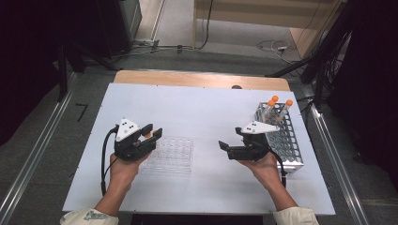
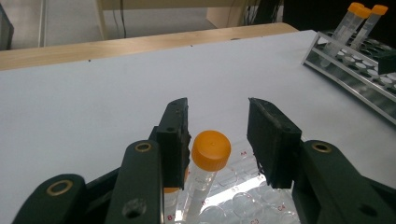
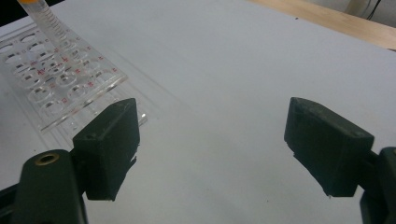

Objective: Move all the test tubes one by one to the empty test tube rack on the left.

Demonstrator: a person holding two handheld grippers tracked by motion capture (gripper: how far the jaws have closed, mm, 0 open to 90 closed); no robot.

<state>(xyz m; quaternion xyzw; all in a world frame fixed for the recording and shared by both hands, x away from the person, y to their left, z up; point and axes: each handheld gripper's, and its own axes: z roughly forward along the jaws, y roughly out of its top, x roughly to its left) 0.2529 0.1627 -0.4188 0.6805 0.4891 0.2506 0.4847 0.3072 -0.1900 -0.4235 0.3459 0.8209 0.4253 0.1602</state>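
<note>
Tube: the orange-capped tube (image 2: 205,177) stands in the clear well rack (image 1: 171,153), at its left end; cap up, long axis near upright, leaning slightly toward the left pad in the left gripper view.
Left gripper: your left gripper (image 1: 151,134) sits over the rack's left end. Its jaws are released and stand either side of the cap; the right pad is clearly apart from the tube, the left pad just beside it.
Right gripper: your right gripper (image 1: 224,146) hovers over bare worktop (image 1: 206,108), jaws spread wide with nothing between them.
Around: a metal rack (image 1: 284,140) stands at the worktop's right edge, just behind your right hand, with three orange-capped tubes (image 1: 277,105) at its far end, leaning.
In the way: nothing between the clear well rack and your right gripper.
</note>
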